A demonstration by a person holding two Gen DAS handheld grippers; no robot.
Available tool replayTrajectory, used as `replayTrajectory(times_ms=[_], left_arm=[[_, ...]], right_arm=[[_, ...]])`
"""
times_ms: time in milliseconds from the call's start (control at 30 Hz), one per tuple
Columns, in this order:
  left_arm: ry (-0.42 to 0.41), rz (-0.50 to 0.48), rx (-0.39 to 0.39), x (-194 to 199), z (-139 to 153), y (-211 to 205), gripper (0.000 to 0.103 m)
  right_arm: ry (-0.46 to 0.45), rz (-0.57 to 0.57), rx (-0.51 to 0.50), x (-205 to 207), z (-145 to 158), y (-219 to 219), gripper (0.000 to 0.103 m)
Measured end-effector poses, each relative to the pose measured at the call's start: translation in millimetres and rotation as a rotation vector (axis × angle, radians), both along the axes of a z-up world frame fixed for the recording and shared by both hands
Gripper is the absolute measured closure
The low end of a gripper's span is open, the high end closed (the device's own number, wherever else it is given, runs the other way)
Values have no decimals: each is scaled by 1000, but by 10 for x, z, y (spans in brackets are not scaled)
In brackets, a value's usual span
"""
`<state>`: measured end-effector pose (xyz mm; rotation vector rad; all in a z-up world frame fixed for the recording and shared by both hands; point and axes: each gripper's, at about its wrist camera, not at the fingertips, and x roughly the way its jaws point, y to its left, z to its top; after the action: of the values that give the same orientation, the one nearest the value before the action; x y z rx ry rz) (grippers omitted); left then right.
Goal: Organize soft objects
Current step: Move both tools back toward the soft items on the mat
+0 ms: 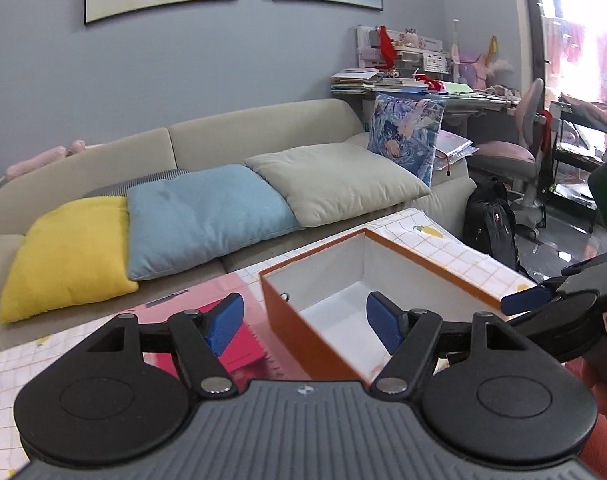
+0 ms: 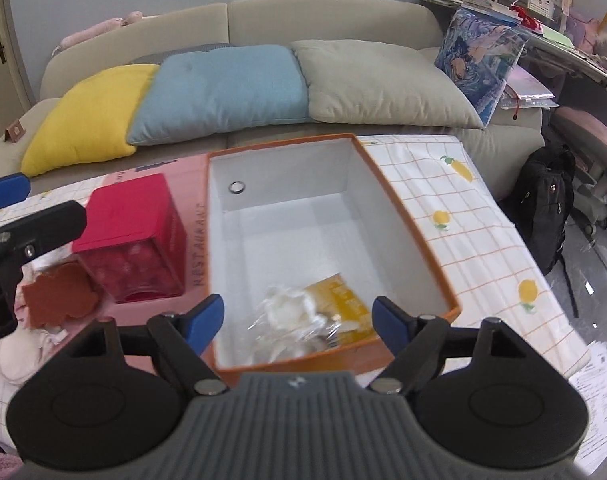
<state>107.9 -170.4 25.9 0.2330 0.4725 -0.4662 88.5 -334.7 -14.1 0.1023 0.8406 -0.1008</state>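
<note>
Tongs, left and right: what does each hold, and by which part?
Nothing. The left tongs and right tongs both gape empty above the orange box.

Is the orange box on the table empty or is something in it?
Not empty: the orange box holds a clear-wrapped white item and a yellow packet.

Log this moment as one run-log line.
left gripper: open, empty | right gripper: open, empty | orange box: clear-wrapped white item and yellow packet inside | red box: left of it
</note>
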Motion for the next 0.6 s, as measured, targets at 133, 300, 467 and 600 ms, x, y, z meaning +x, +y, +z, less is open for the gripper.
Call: replayTrajectory(times_ms=[133,300,467,600], left_arm=[[-21,1,74,-217,-61,268,20],[85,53,20,-355,-175,694,20],[172,159,-58,-428,-312,1096,20],[260,240,-120,-464,-478,1418,22]], right_arm=[[5,7,15,-201,-144,331,23],[71,27,85,-351,-338,700,22],[113,93,113,-460,-481,1082,22],[134,168,106,-466,-557,1357,22]])
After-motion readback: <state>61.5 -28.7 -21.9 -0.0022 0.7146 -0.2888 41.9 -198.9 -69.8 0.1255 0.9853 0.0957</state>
